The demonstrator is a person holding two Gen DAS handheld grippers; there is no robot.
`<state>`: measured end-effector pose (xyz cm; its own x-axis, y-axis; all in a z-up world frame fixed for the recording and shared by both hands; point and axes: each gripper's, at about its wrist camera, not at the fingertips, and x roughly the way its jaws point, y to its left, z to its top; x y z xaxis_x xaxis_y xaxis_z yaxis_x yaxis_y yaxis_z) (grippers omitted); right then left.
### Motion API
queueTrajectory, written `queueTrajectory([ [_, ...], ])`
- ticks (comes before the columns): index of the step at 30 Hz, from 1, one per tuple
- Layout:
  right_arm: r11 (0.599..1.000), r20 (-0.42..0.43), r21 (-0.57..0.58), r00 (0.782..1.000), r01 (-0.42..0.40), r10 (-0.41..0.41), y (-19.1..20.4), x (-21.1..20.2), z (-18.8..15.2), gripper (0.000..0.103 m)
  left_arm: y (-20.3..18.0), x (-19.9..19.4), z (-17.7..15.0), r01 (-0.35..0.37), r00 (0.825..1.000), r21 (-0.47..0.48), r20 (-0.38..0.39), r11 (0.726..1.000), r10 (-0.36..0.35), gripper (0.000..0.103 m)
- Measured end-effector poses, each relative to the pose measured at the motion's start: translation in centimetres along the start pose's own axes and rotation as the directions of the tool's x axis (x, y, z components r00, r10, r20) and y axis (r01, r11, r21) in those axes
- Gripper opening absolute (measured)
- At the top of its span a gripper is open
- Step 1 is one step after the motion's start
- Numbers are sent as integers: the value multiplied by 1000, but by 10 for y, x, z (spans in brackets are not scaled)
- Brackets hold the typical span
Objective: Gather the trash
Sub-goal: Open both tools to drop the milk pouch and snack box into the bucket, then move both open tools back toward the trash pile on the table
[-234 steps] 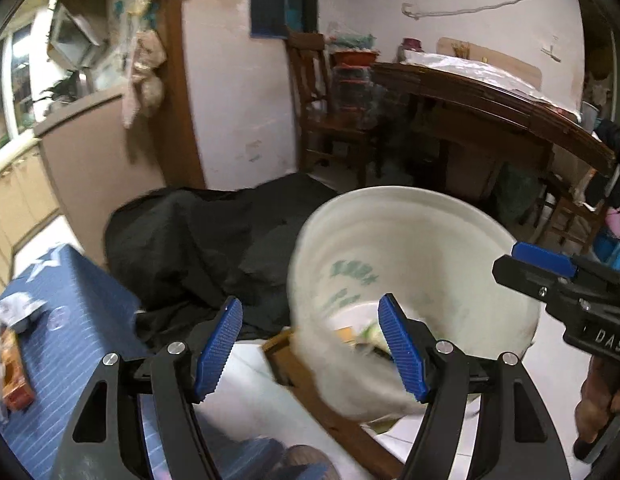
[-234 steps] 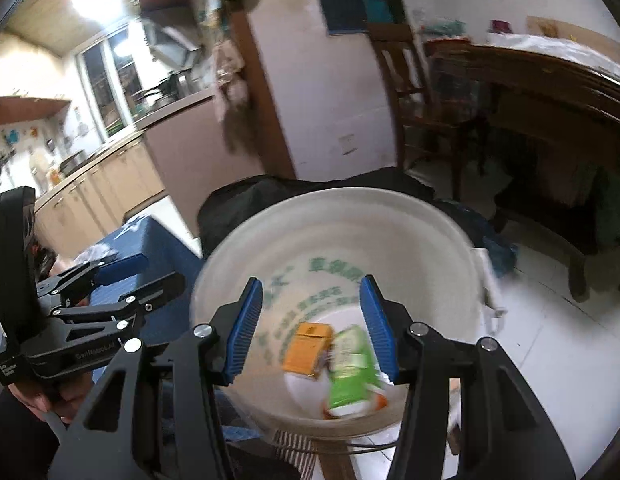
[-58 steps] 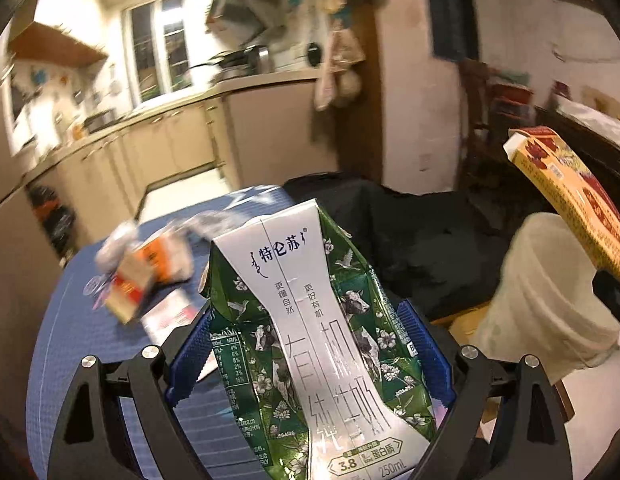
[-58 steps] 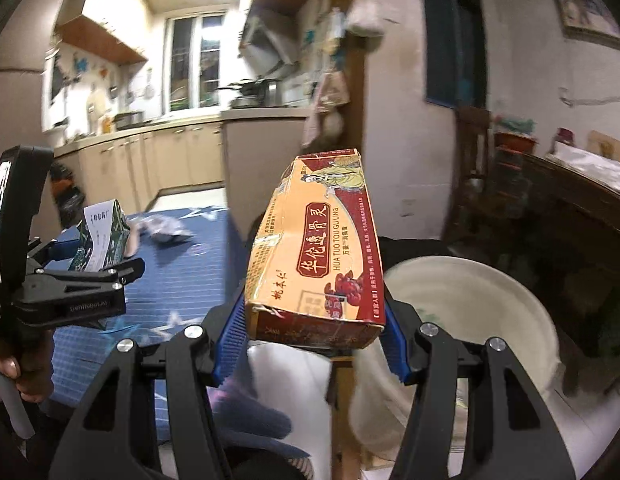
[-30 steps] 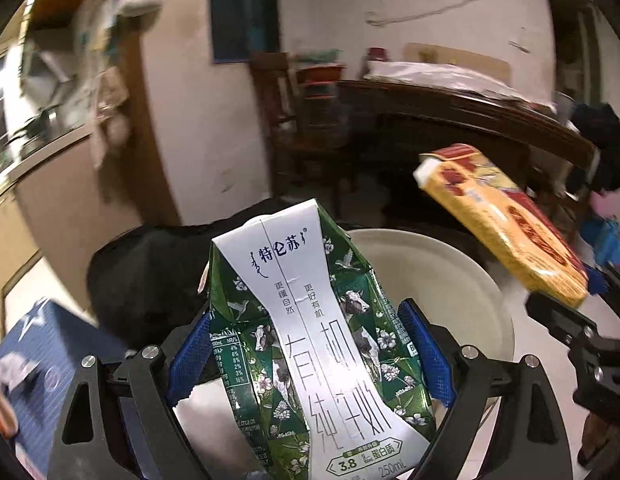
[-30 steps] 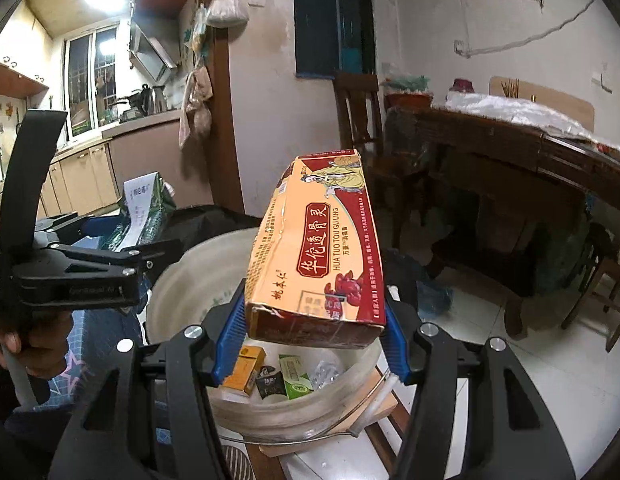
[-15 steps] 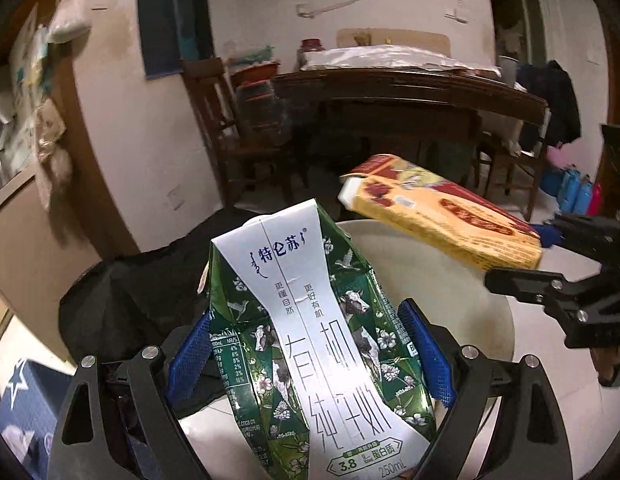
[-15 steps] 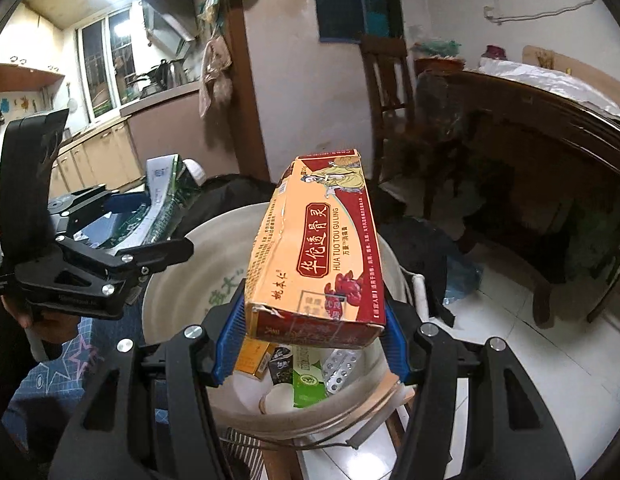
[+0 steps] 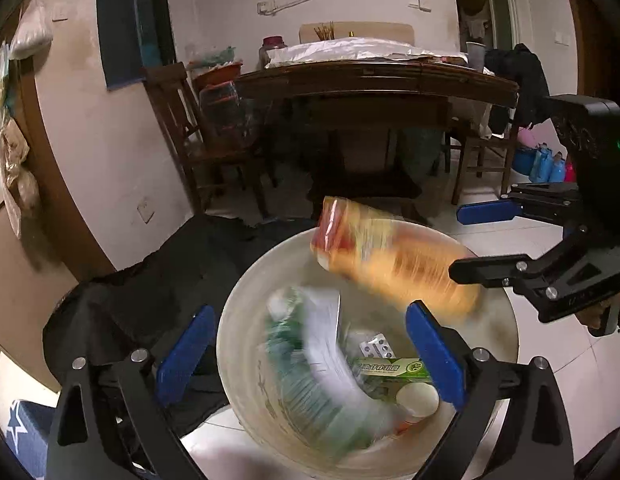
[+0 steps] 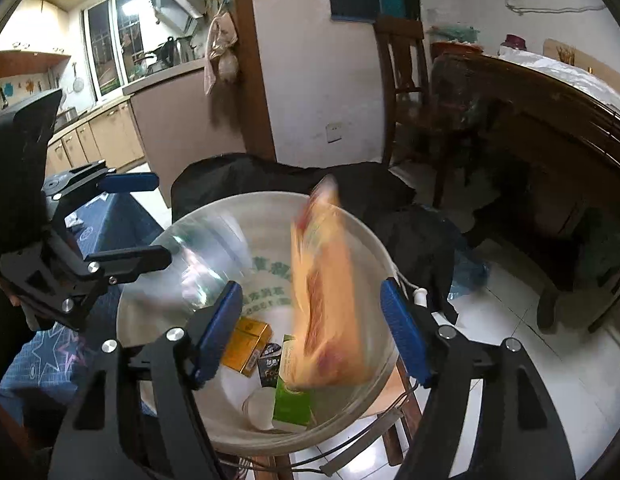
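Both wrist views look down into a white bucket (image 9: 245, 280) (image 10: 245, 198). My left gripper (image 9: 310, 356) hangs over it with its jaws opening. The green-and-white milk carton (image 9: 318, 368) drops between the pads as a blur, touching neither. My right gripper (image 10: 312, 332) is also opening, and the orange-red box (image 10: 330, 308) (image 9: 394, 268) falls free between its fingers. In the bucket lie a green box (image 9: 390, 368) (image 10: 291, 396), a yellow box (image 10: 247, 340), a blister pack (image 9: 376, 348) and a white cup (image 10: 261, 404). Each gripper shows in the other's view: the right gripper (image 9: 470, 240), the left gripper (image 10: 141, 220).
A black bag (image 9: 157, 280) lies behind the bucket by the wall. Beyond stand a wooden chair (image 9: 197, 136) and a dark wooden table (image 9: 370, 84). A blue star-patterned cloth (image 10: 49, 356) covers a surface at the left. White floor tiles (image 10: 510, 320) spread to the right.
Both grippers have let go: the milk carton has left the left pads and the orange box the right pads, and both are dropping into the bucket. Both hands have moved closer over it.
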<state>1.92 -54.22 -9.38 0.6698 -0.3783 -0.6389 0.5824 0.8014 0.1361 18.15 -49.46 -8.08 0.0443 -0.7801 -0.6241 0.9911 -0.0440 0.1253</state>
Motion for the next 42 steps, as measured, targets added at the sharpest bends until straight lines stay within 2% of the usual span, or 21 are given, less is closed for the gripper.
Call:
queueTrajectory([
  [5,1000,26,4,1000,-8,8,2,-11,-3,68,-3,-1,-5,-46,999,10,-13,999,46,98],
  [11,1000,32,-2,999,-26,26,8,-16,-8,68,-1,-17,-16,-83,997,-28,-3,996,83,98],
  [17,998,41,-35,998,-51,52,22,-19,-8,68,1,-57,-42,-142,990,-90,13,986,143,98],
  [19,996,47,-50,996,-76,79,33,-21,-8,61,4,-73,-53,-165,986,-123,15,979,169,98],
  [23,983,50,-105,986,-150,156,66,-21,-10,56,12,-115,-87,-242,969,-195,11,951,249,98],
  [27,952,41,-172,963,-254,265,111,-18,-15,49,27,-158,-132,-341,938,-308,-49,888,343,98],
  [30,917,10,-223,940,-329,340,149,-8,-20,43,43,-191,-167,-413,907,-399,-102,819,408,98],
  [31,904,-8,-238,932,-354,363,162,-3,-22,41,49,-206,-183,-443,891,-430,-120,787,437,98],
  [32,892,-28,-253,924,-376,381,176,3,-24,41,52,-215,-191,-459,883,-444,-128,770,452,98],
  [36,845,-100,-297,895,-444,435,226,24,-33,40,73,-269,-246,-567,811,-497,-195,657,552,98],
  [38,817,-138,-318,876,-482,463,252,31,-38,40,86,-291,-271,-603,783,-510,-235,613,575,98],
  [39,794,-165,-334,861,-508,481,272,36,-41,40,96,-304,-286,-619,772,-510,-259,597,580,98],
  [41,761,-197,-355,839,-543,507,300,40,-45,40,112,-325,-307,-647,750,-491,-275,583,601,98],
  [42,739,-220,-368,824,-565,521,317,43,-46,42,122,-331,-315,-654,746,-476,-283,587,602,98],
])
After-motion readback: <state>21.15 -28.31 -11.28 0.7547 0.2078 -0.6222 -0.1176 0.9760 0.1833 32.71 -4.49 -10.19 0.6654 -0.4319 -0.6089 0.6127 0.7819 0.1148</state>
